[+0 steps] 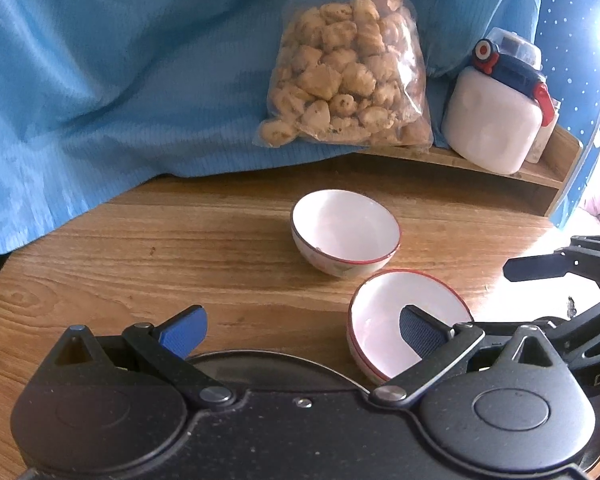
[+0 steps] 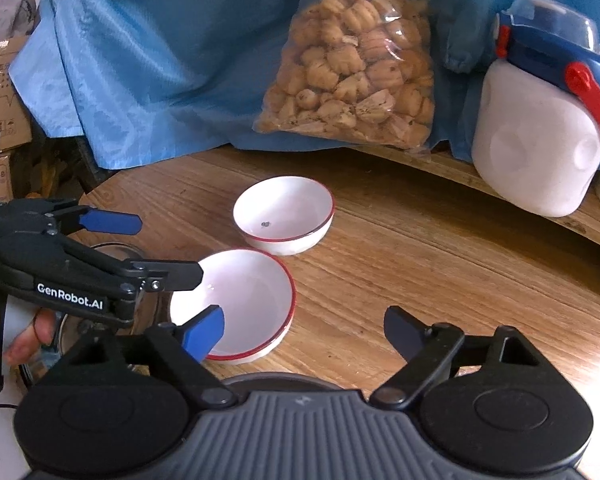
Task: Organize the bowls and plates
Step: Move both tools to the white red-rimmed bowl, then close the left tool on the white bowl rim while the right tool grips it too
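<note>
1. The wooden bench [image 2: 440, 264] carries everything; a blue cloth [image 2: 172, 60] hangs along its far edge, with a low wooden shelf [image 1: 500, 166] at the far right corner.
2. On that shelf stand a clear bag of biscuits [image 2: 352, 68] and, to its right, a white jug with a blue lid [image 2: 540, 152].
3. The left tool [image 1: 300, 330] is spread wide and holds nothing. Its right finger hangs over the near bowl's hollow; whether it touches cannot be told. A dark round metal rim shows just under this tool.
4. The right tool [image 2: 304, 332] is also spread wide and empty, its left blue pad [image 2: 204, 334] over the near bowl's front rim.
5. The near bowl [image 2: 236, 304], white with a red rim, appears to be two nested; it sits near the bench's front edge.
6. The far bowl [image 2: 284, 214] stands upright just behind it, close but apart, with a dark speck inside.
</note>
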Tool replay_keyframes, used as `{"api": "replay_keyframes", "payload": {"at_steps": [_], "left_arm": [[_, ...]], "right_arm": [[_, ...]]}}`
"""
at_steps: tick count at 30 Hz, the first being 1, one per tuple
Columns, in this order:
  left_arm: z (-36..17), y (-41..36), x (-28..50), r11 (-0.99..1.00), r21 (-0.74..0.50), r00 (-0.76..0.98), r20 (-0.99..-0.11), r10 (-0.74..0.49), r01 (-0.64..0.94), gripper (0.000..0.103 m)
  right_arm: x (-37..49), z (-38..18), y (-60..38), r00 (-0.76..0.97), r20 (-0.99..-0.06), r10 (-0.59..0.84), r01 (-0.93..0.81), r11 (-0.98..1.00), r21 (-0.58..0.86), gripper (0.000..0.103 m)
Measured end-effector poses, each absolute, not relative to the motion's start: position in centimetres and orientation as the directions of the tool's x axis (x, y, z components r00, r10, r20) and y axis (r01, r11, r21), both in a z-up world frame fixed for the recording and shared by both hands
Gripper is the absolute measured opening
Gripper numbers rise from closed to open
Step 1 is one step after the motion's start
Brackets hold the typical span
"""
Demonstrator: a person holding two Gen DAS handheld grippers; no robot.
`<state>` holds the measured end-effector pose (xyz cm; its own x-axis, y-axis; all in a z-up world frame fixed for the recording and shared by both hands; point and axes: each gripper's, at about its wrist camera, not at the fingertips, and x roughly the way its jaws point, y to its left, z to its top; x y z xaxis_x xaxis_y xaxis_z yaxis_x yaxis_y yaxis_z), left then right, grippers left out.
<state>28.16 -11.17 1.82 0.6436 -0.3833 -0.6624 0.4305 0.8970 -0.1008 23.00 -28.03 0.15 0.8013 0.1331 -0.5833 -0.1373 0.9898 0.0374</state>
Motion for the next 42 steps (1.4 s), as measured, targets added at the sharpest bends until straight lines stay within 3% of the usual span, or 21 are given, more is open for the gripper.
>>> {"api": "replay_keyframes", "payload": {"at_steps": [14, 18, 20, 22, 25, 32, 37, 40, 42], "left_arm": [[1.8, -10.8, 27.5, 0.871, -0.180, 0.626, -0.631, -0.459, 0.457, 0.074], [1.9, -10.9, 27.5, 0.859, -0.191, 0.605, -0.637, -0.477, 0.476, 0.050], [1.9, -11.1, 27.7, 0.851, -0.206, 0.589, -0.642, -0.490, 0.483, 0.048], [1.7, -11.0, 27.9, 0.844, -0.241, 0.572, -0.644, -0.508, 0.479, 0.037], [1.3, -10.9, 28.3, 0.833, -0.284, 0.545, -0.648, -0.532, 0.475, 0.029], [0.7, -11.7, 28.4, 0.831, -0.293, 0.532, -0.656, -0.535, 0.473, 0.022], [0.5, -11.8, 28.3, 0.837, -0.286, 0.542, -0.656, -0.526, 0.466, 0.018], [0.4, -11.6, 28.2, 0.834, -0.294, 0.542, -0.650, -0.533, 0.467, 0.017], [0.2, -11.5, 28.3, 0.827, -0.311, 0.532, -0.648, -0.545, 0.469, 0.017]], "right_arm": [[22.8, 0.0, -28.0, 0.796, -0.584, 0.161, -0.151, 0.986, 0.067, 0.083], [23.0, 0.0, -28.0, 0.791, -0.587, 0.174, -0.152, 0.985, 0.088, 0.079], [23.1, -0.1, -27.9, 0.787, -0.591, 0.175, -0.148, 0.984, 0.093, 0.076], [23.1, 0.0, -27.8, 0.790, -0.590, 0.164, -0.133, 0.987, 0.095, 0.073], [23.1, 0.1, -27.7, 0.794, -0.587, 0.160, -0.127, 0.987, 0.098, 0.067], [23.6, -0.3, -27.9, 0.782, -0.601, 0.166, -0.119, 0.986, 0.118, 0.057], [23.8, -0.8, -27.9, 0.770, -0.612, 0.180, -0.122, 0.983, 0.135, 0.055], [23.9, -1.2, -28.0, 0.765, -0.610, 0.205, -0.131, 0.978, 0.163, 0.047], [24.0, -1.3, -28.0, 0.762, -0.612, 0.214, -0.135, 0.976, 0.173, 0.036]]}}
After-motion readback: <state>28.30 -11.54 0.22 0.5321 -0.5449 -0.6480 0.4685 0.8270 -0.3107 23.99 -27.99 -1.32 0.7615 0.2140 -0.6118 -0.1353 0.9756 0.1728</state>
